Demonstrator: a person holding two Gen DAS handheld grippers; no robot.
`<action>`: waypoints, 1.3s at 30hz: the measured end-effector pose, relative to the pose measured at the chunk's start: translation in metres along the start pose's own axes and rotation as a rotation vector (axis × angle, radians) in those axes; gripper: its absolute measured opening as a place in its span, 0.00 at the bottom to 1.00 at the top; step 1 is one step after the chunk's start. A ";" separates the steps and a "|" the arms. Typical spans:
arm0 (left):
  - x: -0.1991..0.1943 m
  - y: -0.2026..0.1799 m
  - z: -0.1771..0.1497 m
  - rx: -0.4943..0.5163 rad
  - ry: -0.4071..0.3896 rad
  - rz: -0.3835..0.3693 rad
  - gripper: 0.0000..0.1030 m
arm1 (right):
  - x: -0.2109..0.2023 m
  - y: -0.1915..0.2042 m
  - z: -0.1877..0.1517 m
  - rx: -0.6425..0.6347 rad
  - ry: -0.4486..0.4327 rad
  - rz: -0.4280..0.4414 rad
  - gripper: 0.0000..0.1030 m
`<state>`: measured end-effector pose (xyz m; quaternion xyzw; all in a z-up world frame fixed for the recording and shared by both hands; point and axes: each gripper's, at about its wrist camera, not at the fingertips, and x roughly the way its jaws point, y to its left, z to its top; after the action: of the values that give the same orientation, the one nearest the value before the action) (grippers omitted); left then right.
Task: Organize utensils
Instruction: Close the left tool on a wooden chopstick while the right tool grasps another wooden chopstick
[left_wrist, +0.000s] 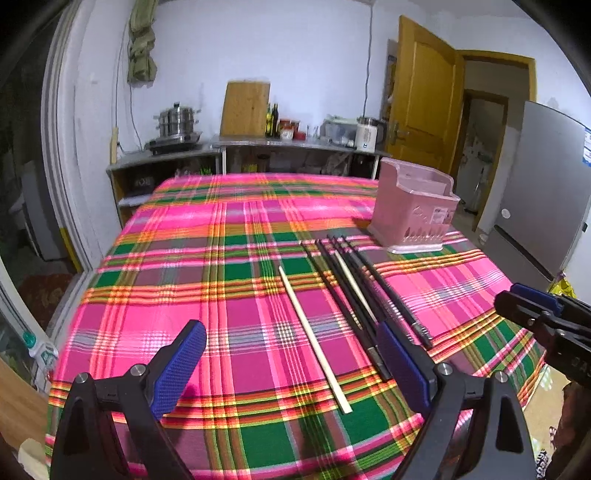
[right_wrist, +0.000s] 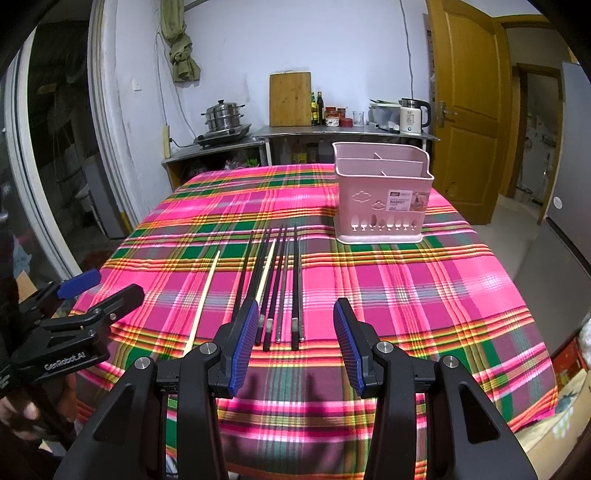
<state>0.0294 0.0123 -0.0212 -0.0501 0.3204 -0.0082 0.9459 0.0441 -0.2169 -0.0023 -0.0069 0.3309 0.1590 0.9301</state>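
Note:
Several black chopsticks (right_wrist: 280, 280) lie side by side on the plaid tablecloth, with one pale chopstick (right_wrist: 266, 269) among them and another pale chopstick (right_wrist: 202, 302) apart on their left. They also show in the left wrist view: the black ones (left_wrist: 354, 284) and the lone pale one (left_wrist: 314, 339). A pink divided utensil basket (right_wrist: 382, 195) stands beyond them, also in the left wrist view (left_wrist: 415, 210). My left gripper (left_wrist: 291, 365) is open and empty over the lone pale chopstick's near end. My right gripper (right_wrist: 293, 343) is open and empty above the black chopsticks' near ends.
The table (right_wrist: 424, 295) has a pink, green and orange plaid cloth. A counter (right_wrist: 332, 131) behind holds a steamer pot, cutting board, bottles and kettle. A wooden door (right_wrist: 469, 92) stands open at right. A grey fridge (left_wrist: 539, 192) is right of the table.

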 end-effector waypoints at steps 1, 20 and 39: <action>0.009 0.003 0.001 -0.010 0.024 -0.002 0.91 | 0.002 0.000 0.001 -0.002 0.004 0.002 0.42; 0.140 0.015 0.026 -0.084 0.278 -0.027 0.45 | 0.089 0.008 0.030 -0.028 0.106 0.116 0.39; 0.153 0.042 0.037 -0.081 0.267 0.017 0.09 | 0.183 0.013 0.050 0.037 0.268 0.224 0.13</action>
<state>0.1726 0.0504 -0.0888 -0.0840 0.4441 0.0063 0.8920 0.2047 -0.1454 -0.0751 0.0259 0.4536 0.2532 0.8541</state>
